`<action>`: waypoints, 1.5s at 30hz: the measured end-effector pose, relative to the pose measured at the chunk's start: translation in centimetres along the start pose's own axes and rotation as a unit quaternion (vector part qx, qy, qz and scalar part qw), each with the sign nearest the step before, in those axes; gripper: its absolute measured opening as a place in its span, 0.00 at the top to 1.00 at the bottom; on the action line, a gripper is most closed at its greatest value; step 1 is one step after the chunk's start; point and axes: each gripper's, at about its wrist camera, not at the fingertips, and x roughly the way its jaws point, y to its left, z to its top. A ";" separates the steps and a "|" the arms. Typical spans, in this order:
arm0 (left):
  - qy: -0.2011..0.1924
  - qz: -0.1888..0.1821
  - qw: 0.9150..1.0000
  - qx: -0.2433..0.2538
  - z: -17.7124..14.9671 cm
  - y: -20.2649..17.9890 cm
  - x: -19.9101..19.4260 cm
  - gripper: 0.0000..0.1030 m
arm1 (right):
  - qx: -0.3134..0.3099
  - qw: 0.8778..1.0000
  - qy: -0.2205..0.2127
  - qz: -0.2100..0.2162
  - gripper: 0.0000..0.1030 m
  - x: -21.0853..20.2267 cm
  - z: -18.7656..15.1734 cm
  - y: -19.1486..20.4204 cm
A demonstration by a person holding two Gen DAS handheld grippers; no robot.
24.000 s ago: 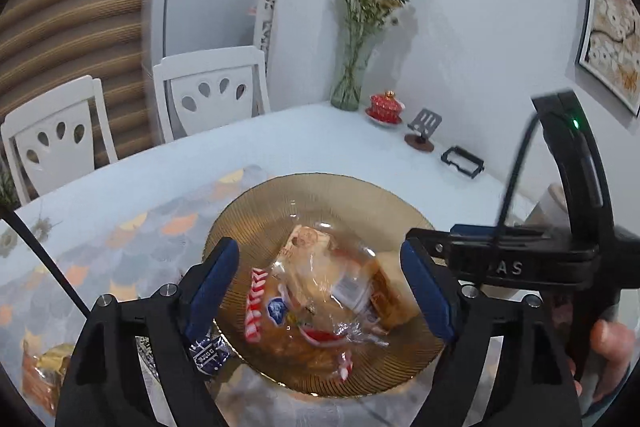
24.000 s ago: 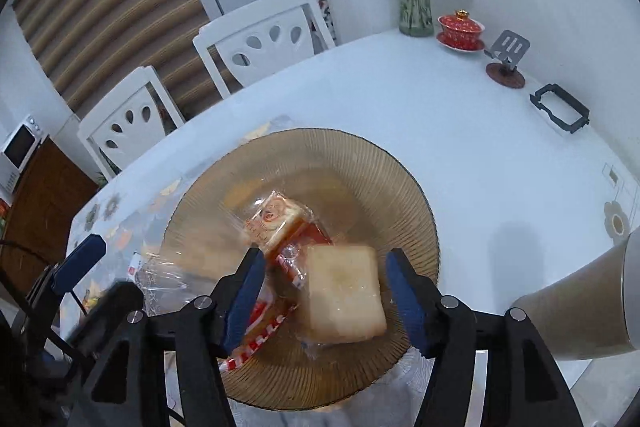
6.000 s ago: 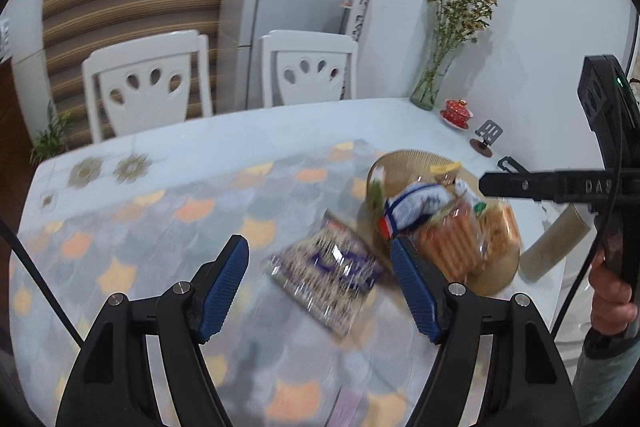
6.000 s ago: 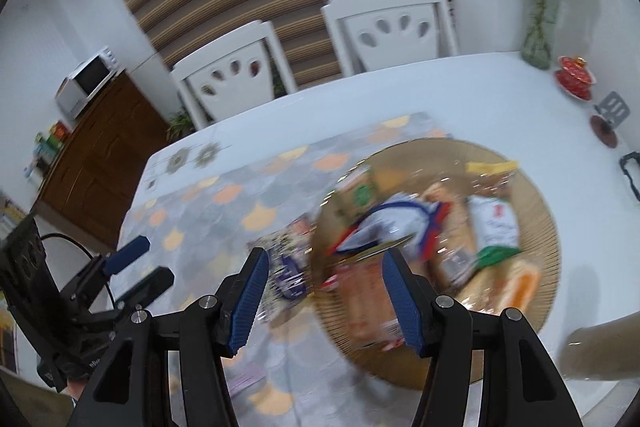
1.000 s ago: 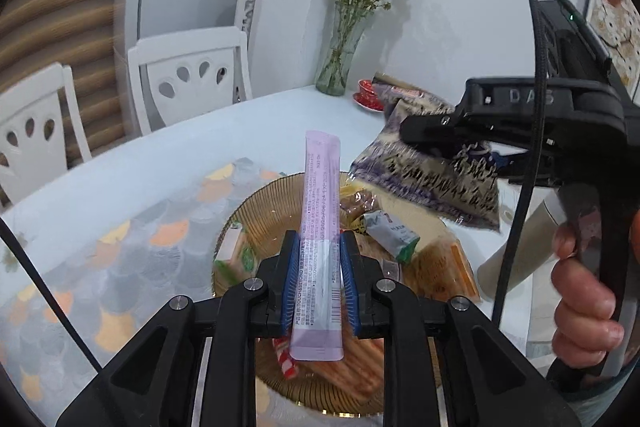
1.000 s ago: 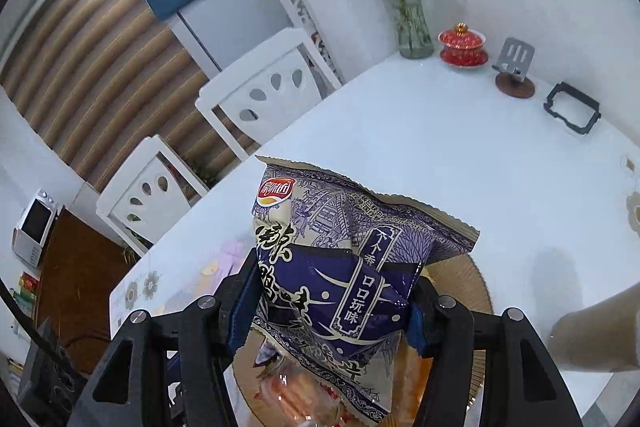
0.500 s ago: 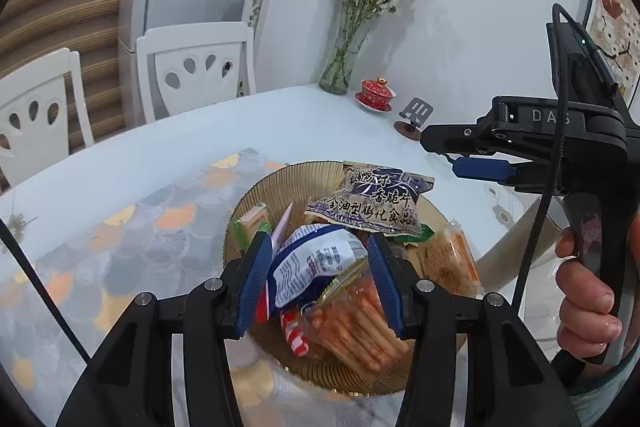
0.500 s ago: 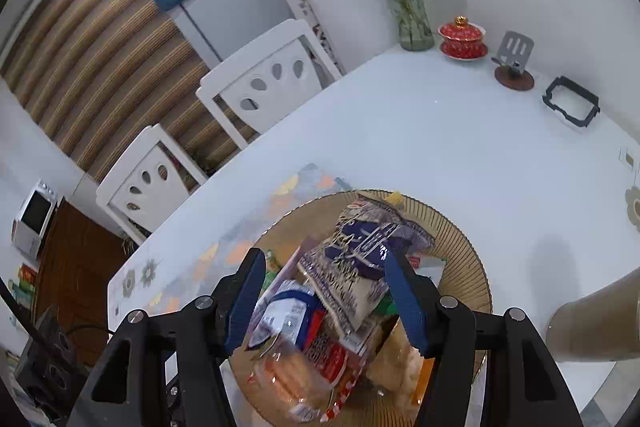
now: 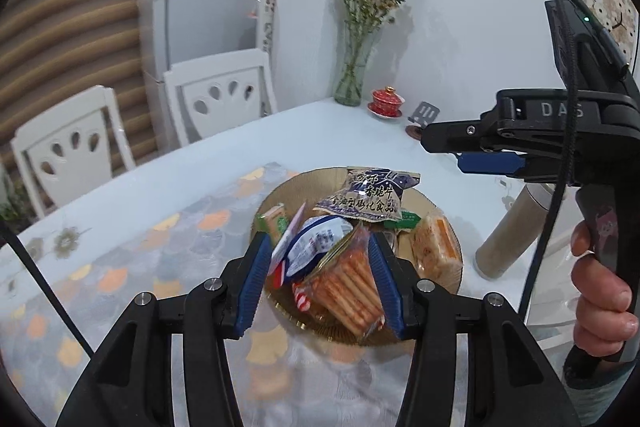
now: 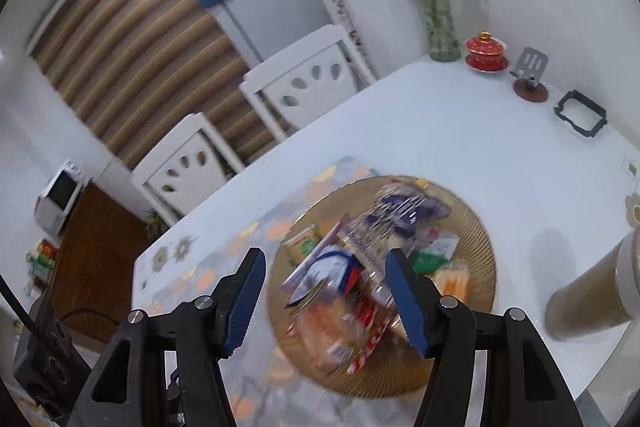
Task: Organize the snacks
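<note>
Likely light, crinkly, slippery snack packets (image 9: 362, 205) heaped on plate (image 9: 448, 227); best pinched by sealed edges; left gripper (image 9: 320, 283) just opened, right gripper (image 10: 326, 297) open, both empty.

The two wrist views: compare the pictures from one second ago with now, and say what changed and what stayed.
The left gripper released the pink stick packet; its jaws have just been opening. The right gripper dropped the purple crisp bag. Both snacks now lie in the round amber glass plate, which stayed put.

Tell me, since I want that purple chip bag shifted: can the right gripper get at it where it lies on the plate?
Probably yes. The purple chip bag lies on top of the pile at the plate's far side, nothing over it, and the right gripper hangs open and empty above.
</note>
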 end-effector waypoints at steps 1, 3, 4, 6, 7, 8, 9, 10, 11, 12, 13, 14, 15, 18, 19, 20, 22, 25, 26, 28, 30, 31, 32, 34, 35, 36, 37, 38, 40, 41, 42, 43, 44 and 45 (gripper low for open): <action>-0.005 0.010 1.000 -0.004 -0.4 0.0 -0.7 0.38 | -0.003 1.000 0.002 0.010 0.42 -0.4 -0.4 0.3; -0.020 0.052 0.998 -0.012 -1.5 -0.2 -2.8 0.33 | -0.015 1.000 0.007 0.025 0.41 -1.1 -1.5 1.1; -0.027 0.077 0.997 -0.012 -2.3 -0.3 -4.1 0.33 | -0.022 0.999 0.008 0.031 0.41 -1.3 -2.0 1.5; -0.033 0.106 0.994 -0.016 -3.4 -0.6 -6.0 0.33 | -0.040 0.998 0.014 0.042 0.41 -1.6 -3.2 2.5; -0.033 0.118 0.992 -0.022 -3.9 -0.6 -6.8 0.31 | -0.047 0.998 0.018 0.046 0.41 -1.7 -3.8 2.9; -0.031 0.135 0.990 -0.034 -4.7 -0.4 -7.9 0.29 | -0.052 0.997 0.024 0.051 0.41 -1.7 -4.4 3.3; -0.028 0.146 0.988 -0.042 -5.3 -0.3 -8.6 0.24 | -0.058 0.996 0.033 0.060 0.41 -1.6 -5.2 3.8; -0.025 0.155 0.986 -0.050 -5.9 -0.1 -9.3 0.21 | -0.062 0.995 0.039 0.064 0.41 -1.5 -5.8 4.0; -0.021 0.166 0.984 -0.057 -6.7 0.1 -10.1 0.21 | -0.067 0.994 0.046 0.067 0.41 -1.4 -6.5 4.3; -0.017 0.176 0.982 -0.063 -7.6 0.3 -10.9 0.19 | -0.076 0.993 0.055 0.069 0.41 -1.3 -7.4 4.7; -0.011 0.184 0.981 -0.068 -8.4 0.6 -11.6 0.14 | -0.087 0.992 0.062 0.070 0.41 -1.2 -8.3 5.1; -0.003 0.191 0.978 -0.081 -9.4 1.0 -12.4 0.12 | -0.098 0.990 0.069 0.071 0.41 -1.0 -9.2 5.5; 0.000 0.194 0.977 -0.091 -10.2 1.4 -13.0 0.10 | -0.110 0.989 0.075 0.071 0.41 -0.8 -10.2 6.0; -0.001 0.228 0.965 -0.130 -13.1 2.8 -14.8 0.10 | -0.136 0.985 0.081 0.075 0.40 0.1 -13.1 7.0; -0.004 0.242 0.961 -0.137 -13.9 3.1 -15.2 0.10 | -0.148 0.983 0.076 0.071 0.39 0.6 -14.2 7.5; -0.006 0.258 0.955 -0.143 -14.9 3.5 -15.4 0.10 | -0.161 0.982 0.072 0.064 0.36 1.2 -15.3 7.9; 0.001 0.289 0.944 -0.157 -16.9 4.5 -15.1 0.10 | -0.185 0.978 0.072 0.065 0.34 2.8 -17.6 8.5; 0.016 0.312 0.933 -0.180 -19.8 6.0 -14.2 0.10 | -0.209 0.973 0.078 0.058 0.34 5.4 -20.7 8.9; 0.019 0.322 0.928 -0.187 -20.8 6.5 -13.7 0.10 | -0.215 0.972 0.080 0.060 0.34 6.2 -21.5 9.0; 0.025 0.331 0.922 -0.198 -22.1 7.2 -13.1 0.10 | -0.233 0.968 0.070 0.054 0.34 7.5 -22.9 9.2; 0.032 0.324 0.921 -0.213 -23.3 8.2 -11.9 0.10 | -0.253 0.965 0.054 0.042 0.34 8.4 -23.9 9.6; 0.036 0.323 0.920 -0.220 -23.8 8.8 -11.3 0.10 | -0.266 0.962 0.046 0.037 0.34 8.9 -24.3 9.8; 0.038 0.323 0.919 -0.224 -24.1 8.9 -10.9 0.10 | -0.276 0.960 0.041 0.033 0.34 9.3 -24.7 10.0; 0.042 0.321 0.917 -0.231 -24.6 9.4 -10.2 0.10 | -0.287 0.957 0.038 0.019 0.34 10.1 -25.1 10.1; 0.041 0.320 0.917 -0.234 -24.6 9.5 -9.8 0.10 | -0.285 0.957 0.041 0.016 0.34 10.7 -25.1 9.9; 0.040 0.321 0.916 -0.236 -24.8 9.7 -9.6 0.10 | -0.282 0.958 0.043 0.015 0.34 10.9 -25.2 9.9; 0.040 0.322 0.915 -0.238 -24.9 9.8 -9.3 0.10 | -0.277 0.960 0.045 0.015 0.34 11.2 -25.1 9.7; 0.040 0.319 0.916 -0.239 -25.0 10.0 -9.0 0.10 | -0.272 0.961 0.047 0.014 0.34 11.4 -25.1 9.5; 0.046 0.314 0.916 -0.245 -25.4 10.5 -8.4 0.10 | -0.266 0.962 0.050 0.011 0.34 11.9 -25.1 9.1; 0.050 0.313 0.916 -0.248 -25.5 10.7 -8.2 0.10 | -0.266 0.963 0.052 0.010 0.34 12.2 -25.3 8.8; 0.053 0.308 0.916 -0.252 -25.7 10.9 -8.1 0.10 | -0.267 0.962 0.054 0.009 0.34 12.4 -25.5 8.9; 0.054 0.301 0.917 -0.258 -25.8 11.1 -8.0 0.10 | -0.268 0.962 0.057 0.007 0.34 12.7 -25.7 8.9; 0.054 0.298 0.916 -0.262 -25.9 11.2 -8.0 0.10 | -0.271 0.961 0.059 0.003 0.34 12.9 -26.0 9.0; 0.055 0.301 0.915 -0.265 -26.0 11.3 -8.0 0.10 | -0.276 0.960 0.057 0.000 0.34 12.9 -26.1 9.2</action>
